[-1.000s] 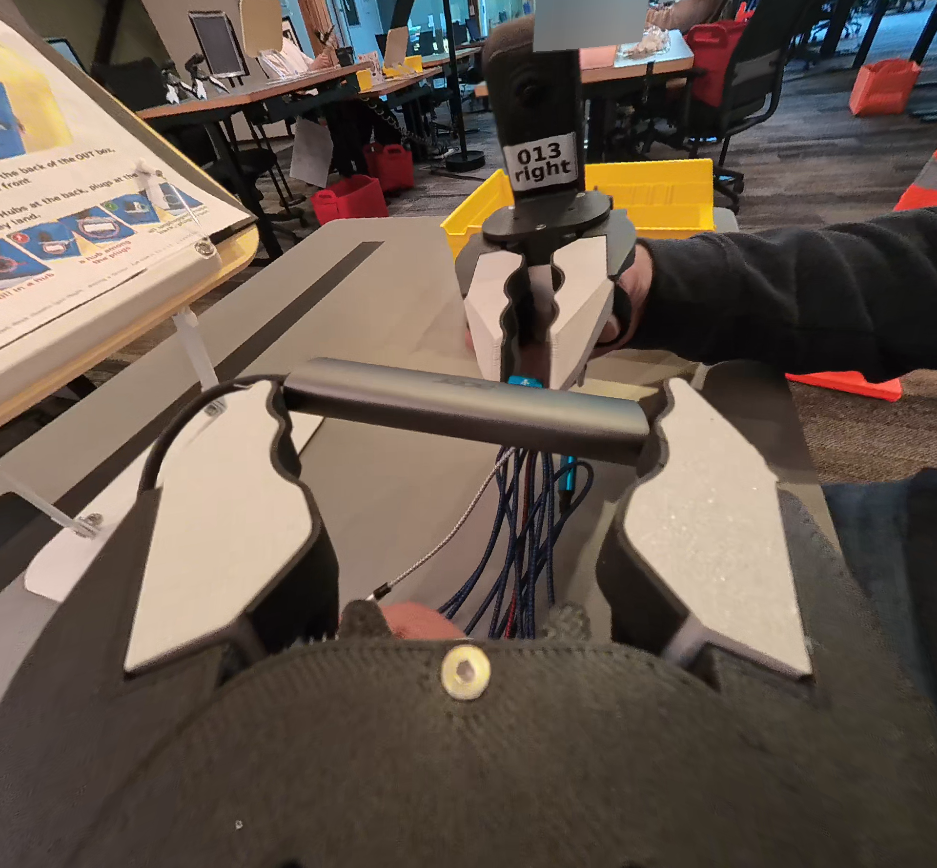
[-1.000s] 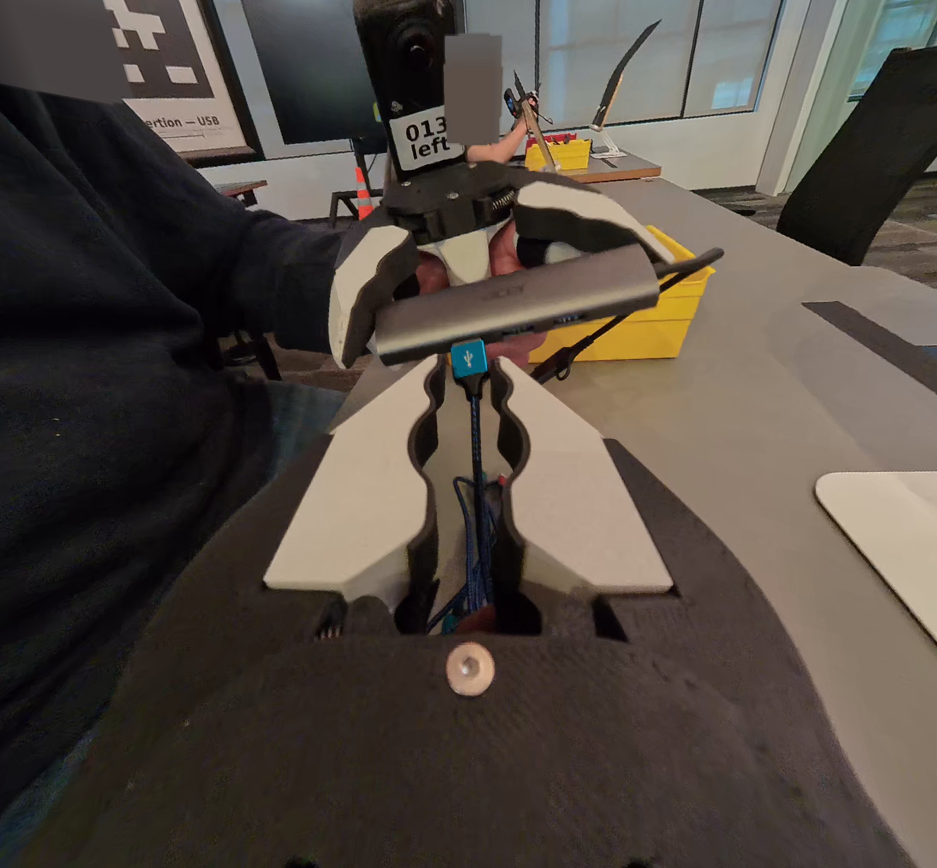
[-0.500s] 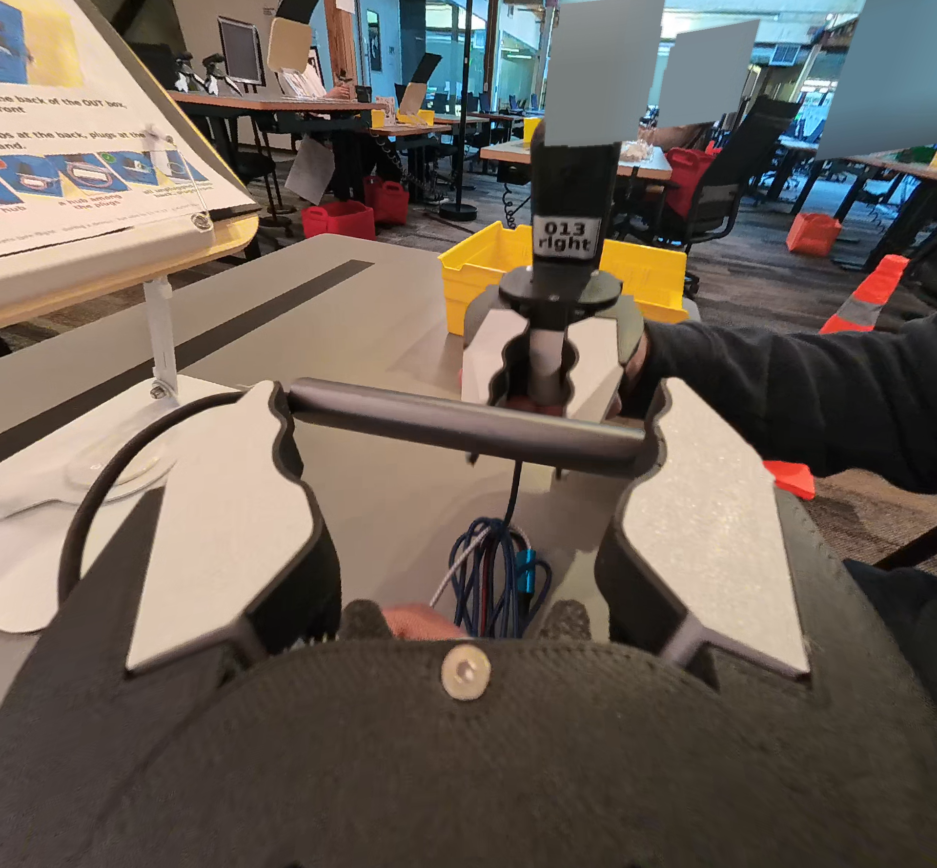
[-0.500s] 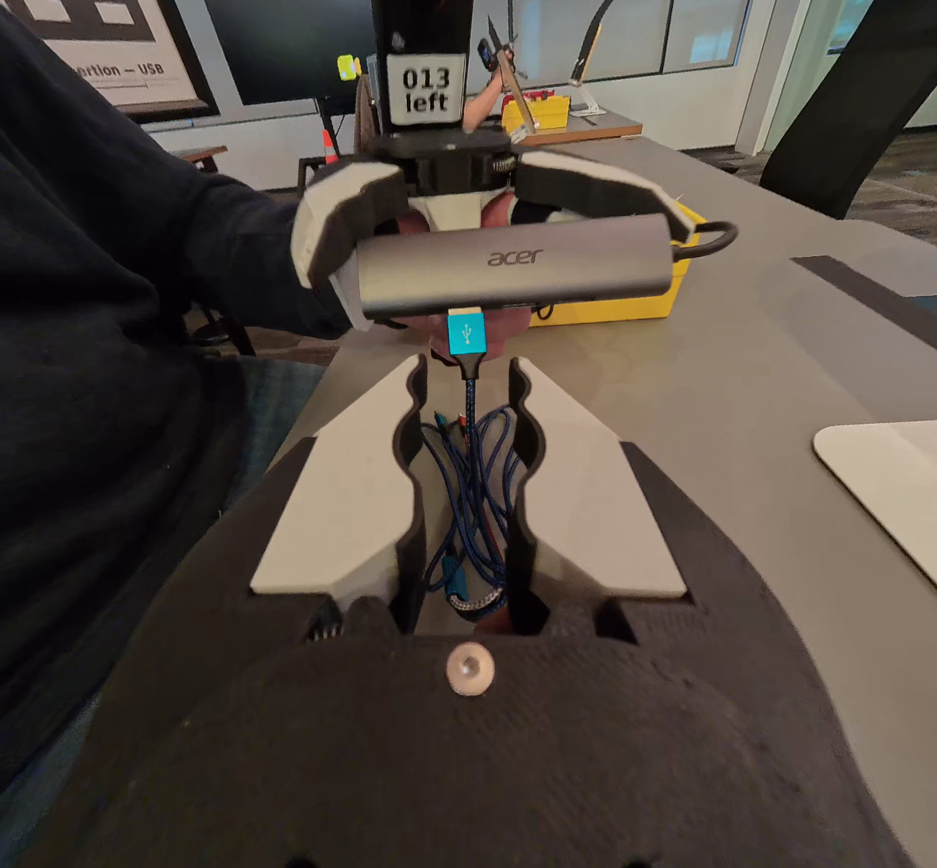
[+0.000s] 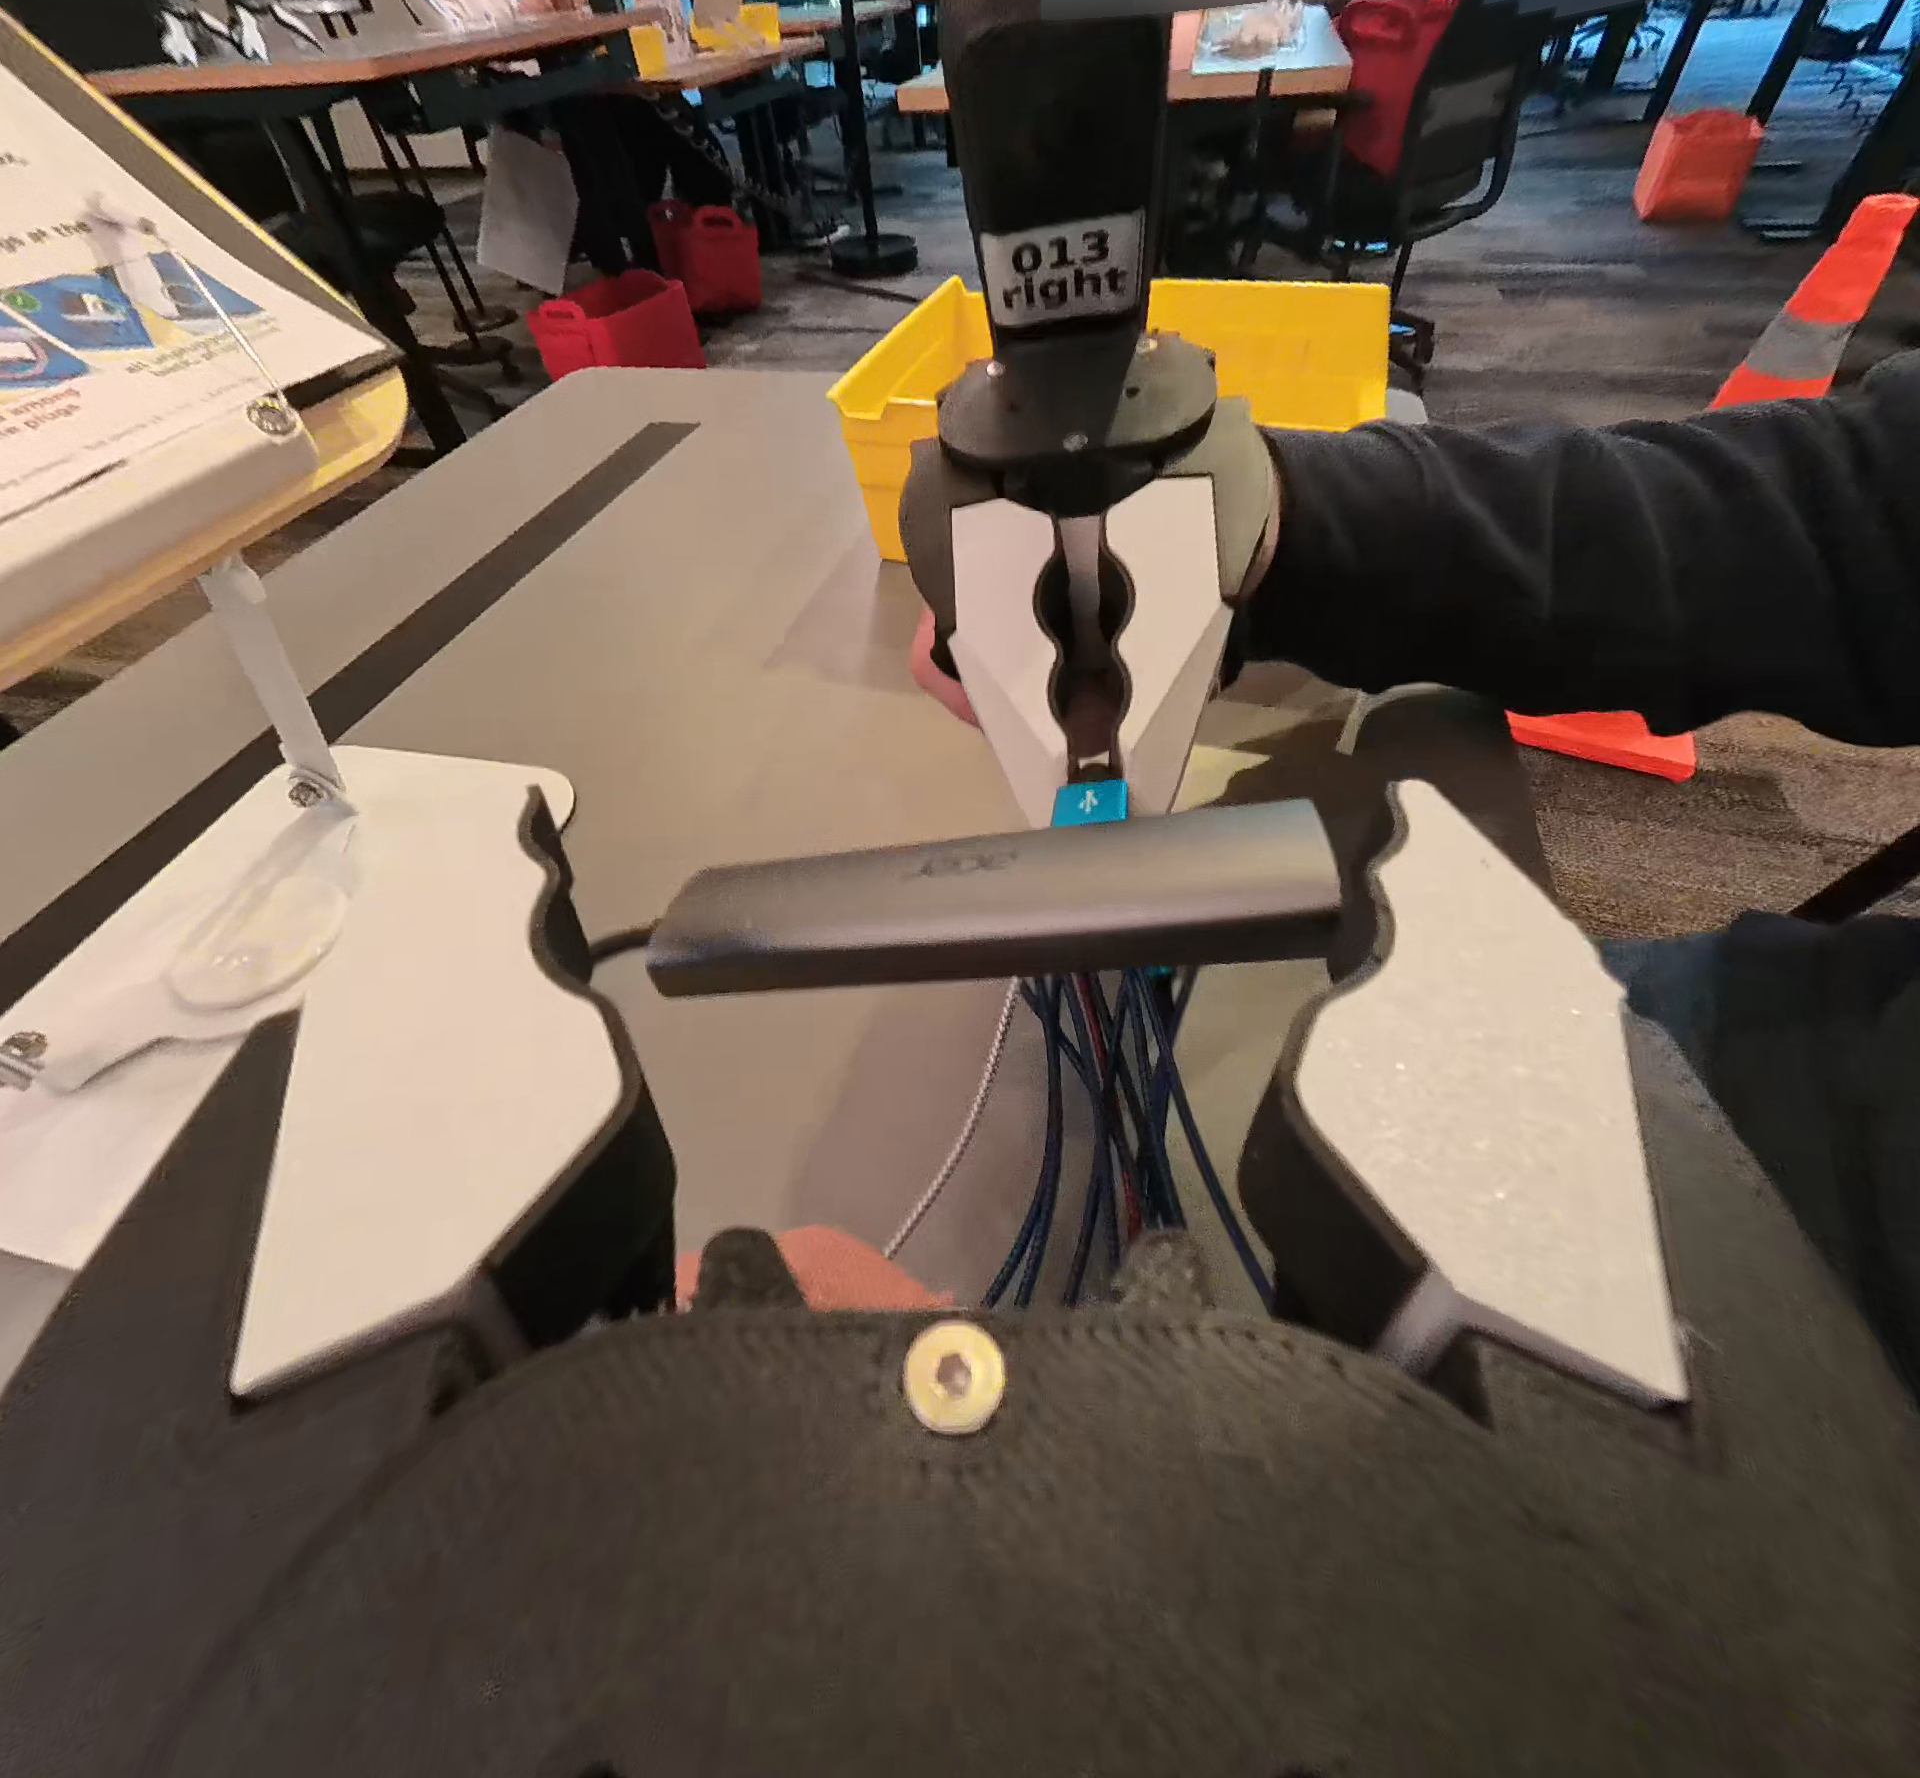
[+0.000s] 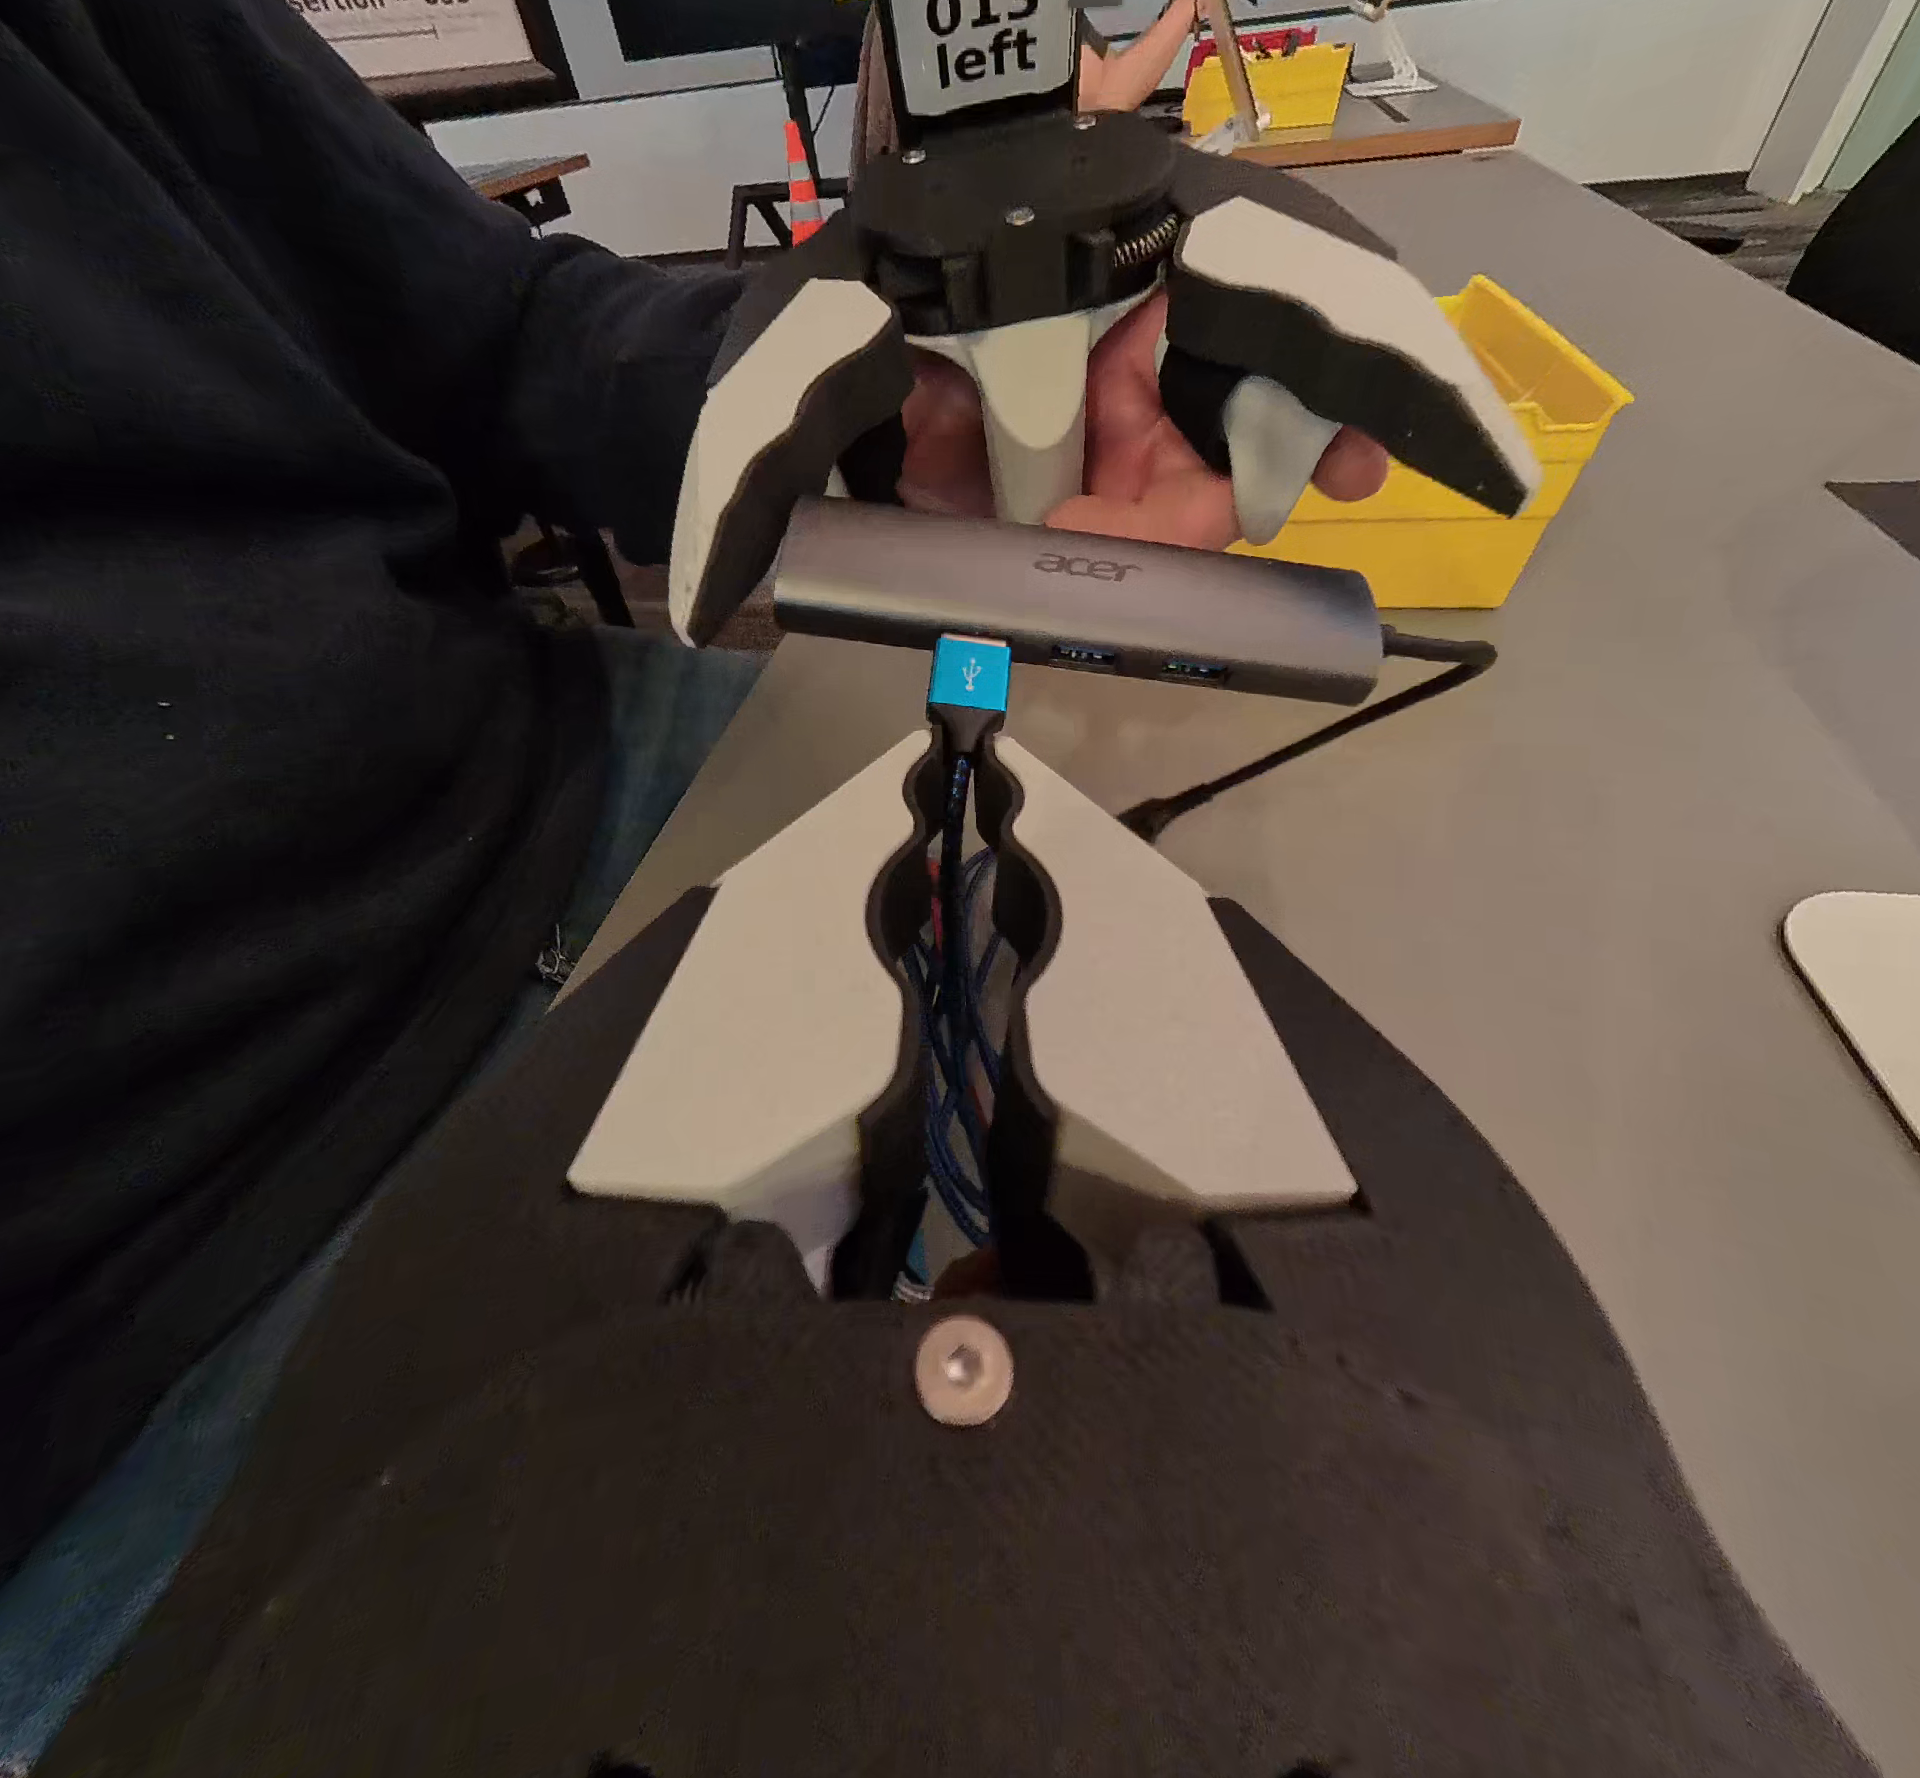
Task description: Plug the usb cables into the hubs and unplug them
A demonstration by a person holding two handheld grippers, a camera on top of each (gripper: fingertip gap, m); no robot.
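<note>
we hold a two-finger gripper in each hand above a grey table point(image 5: 665, 648). the left gripper point(image 5: 966, 907) has its jaws spread wide. a slim dark grey usb hub point(image 5: 997, 907) lies crosswise between the fingers. its right end touches the right finger point(image 5: 1455, 1105); its left end stops short of the left finger point(image 5: 436, 1053). in the right wrist view, that same gripper point(image 6: 1101, 523) shows the hub point(image 6: 1070, 585) touching only one finger, the other finger well apart from it, so we cannot tell if the hub is firmly clamped.

the right gripper point(image 6: 966, 752) has its jaws nearly together, pinching a dark braided usb cable point(image 6: 961, 824) just behind its bright blue plug point(image 6: 971, 674). the plug sits in a port on the hub's long side, near the end by the finger. two more ports point(image 6: 1138, 663) beside it are free. the hub's own black lead point(image 6: 1309, 752) runs off its far end and down to the table.

in the left wrist view the right gripper point(image 5: 1086, 778) points toward us, the blue plug point(image 5: 1089, 803) meeting the hub's far edge. a bundle of blue and red cables point(image 5: 1112, 1126) hangs below the hub. a yellow bin point(image 5: 1268, 336) sits on the table behind, and a white stand base point(image 5: 416, 814) lies to the left.
</note>
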